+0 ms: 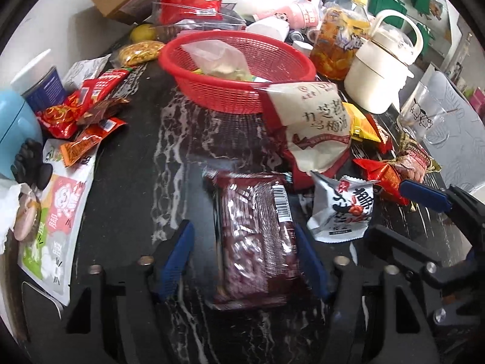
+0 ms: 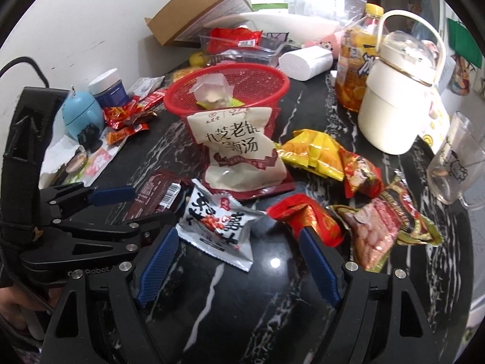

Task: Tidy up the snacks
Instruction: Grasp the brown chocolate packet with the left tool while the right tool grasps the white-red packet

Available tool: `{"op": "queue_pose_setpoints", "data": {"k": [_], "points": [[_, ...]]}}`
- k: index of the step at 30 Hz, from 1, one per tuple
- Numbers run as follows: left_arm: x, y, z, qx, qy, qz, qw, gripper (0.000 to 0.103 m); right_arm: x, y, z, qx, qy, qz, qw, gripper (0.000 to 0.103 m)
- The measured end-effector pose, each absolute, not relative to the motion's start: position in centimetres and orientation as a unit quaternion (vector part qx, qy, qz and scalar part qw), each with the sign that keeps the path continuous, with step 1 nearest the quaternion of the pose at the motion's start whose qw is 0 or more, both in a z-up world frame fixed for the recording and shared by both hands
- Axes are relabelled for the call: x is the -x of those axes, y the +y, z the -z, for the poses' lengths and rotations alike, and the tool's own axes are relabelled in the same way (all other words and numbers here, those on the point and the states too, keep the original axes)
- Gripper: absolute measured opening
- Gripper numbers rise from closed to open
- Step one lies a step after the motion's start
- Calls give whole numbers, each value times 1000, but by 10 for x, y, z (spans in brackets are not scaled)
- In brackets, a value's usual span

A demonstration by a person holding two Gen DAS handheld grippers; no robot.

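Note:
A red mesh basket (image 1: 242, 60) (image 2: 257, 79) stands on the dark marble table and holds a clear bag. A large white pouch (image 1: 315, 121) (image 2: 239, 148) leans on its front. My left gripper (image 1: 242, 236) (image 2: 133, 203) is open, its blue pads either side of a dark red snack packet (image 1: 254, 236) (image 2: 157, 194) lying on the table. My right gripper (image 2: 239, 236) (image 1: 424, 194) is open and empty, just behind a silver-white snack bag (image 2: 218, 227) (image 1: 339, 209) and a red-gold packet (image 2: 306, 215).
More packets lie right of the pouch: yellow (image 2: 312, 151), red (image 2: 360, 176), a peanut pack (image 2: 382, 221). A cream kettle (image 2: 397, 103), drink bottle (image 2: 354, 60) and glass mug (image 2: 457, 163) stand at right. Red sachets (image 1: 85, 112), a blue egg-shaped object (image 1: 15, 130) and tin (image 1: 42, 79) sit left.

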State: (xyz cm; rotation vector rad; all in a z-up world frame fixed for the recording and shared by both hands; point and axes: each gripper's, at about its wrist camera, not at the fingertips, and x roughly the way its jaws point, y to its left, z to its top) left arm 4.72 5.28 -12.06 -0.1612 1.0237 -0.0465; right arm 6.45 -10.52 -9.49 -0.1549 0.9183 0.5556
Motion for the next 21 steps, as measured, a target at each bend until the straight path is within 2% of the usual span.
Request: {"op": "queue_pose_setpoints", "data": {"k": [2, 17, 20, 21], "points": [[-47, 56, 121, 78, 491, 17, 867, 50, -67, -101, 97, 73, 441, -267, 854, 83], [-42, 74, 121, 86, 486, -3, 870, 49, -87, -77, 118, 60, 470, -242, 847, 83], [-41, 75, 121, 87, 485, -3, 870, 49, -88, -77, 122, 61, 475, -239, 845, 77], [-41, 75, 121, 88, 485, -4, 870, 49, -89, -77, 124, 58, 477, -241, 843, 69]]}}
